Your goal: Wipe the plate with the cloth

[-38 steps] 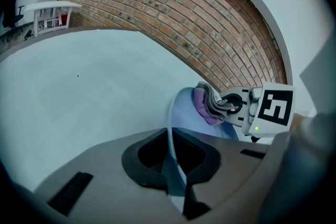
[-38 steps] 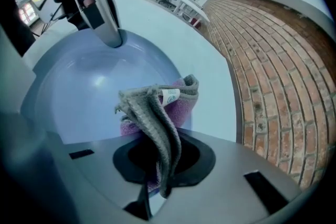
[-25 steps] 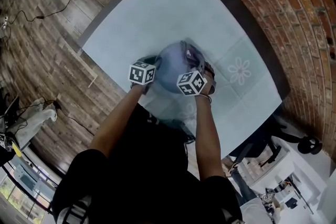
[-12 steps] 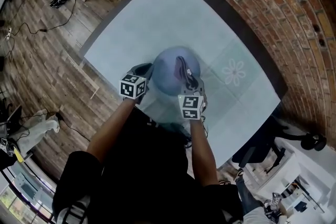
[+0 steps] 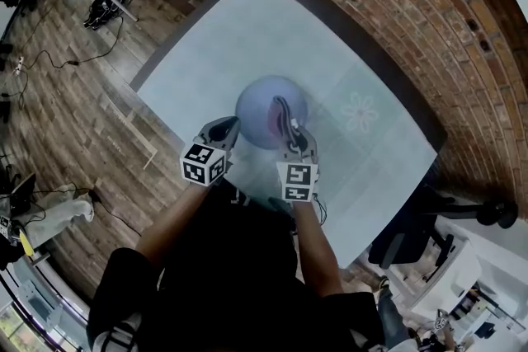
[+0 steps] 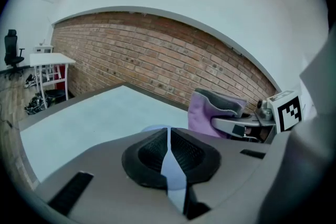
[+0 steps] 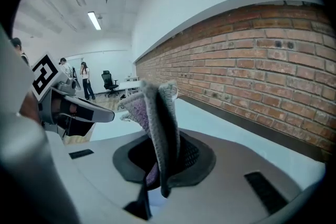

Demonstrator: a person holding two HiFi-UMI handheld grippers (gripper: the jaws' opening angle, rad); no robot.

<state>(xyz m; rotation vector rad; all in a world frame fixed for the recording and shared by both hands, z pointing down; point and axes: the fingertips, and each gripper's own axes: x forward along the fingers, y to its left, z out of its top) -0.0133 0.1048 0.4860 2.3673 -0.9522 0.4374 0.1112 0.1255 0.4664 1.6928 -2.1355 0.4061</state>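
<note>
Brick wall (image 5: 396, 4) and wooden floor (image 5: 66, 86) border the pale blue table (image 5: 247, 21), over which we hold both tools. Compared with a second ago, the two marker cubes (image 5: 204, 163) sit nearer our body in the head view, the right one turned to a new face. The purple-and-grey knitted cloth (image 5: 283, 115), bunched at the far right rim before, now lies as a narrow strip across the right half of the round pale-blue plate (image 5: 260, 107). Our forearms (image 5: 318, 243) reach forward side by side, both tools aimed away from us and tilted downward. The left gripper (image 6: 168, 136) is clenched on the plate's thin rim (image 6: 170, 165), which shows edge-on between its pads. The right gripper (image 7: 160, 160) is clamped on a fold of the cloth (image 7: 157, 128), which stands up out of its jaws.
</note>
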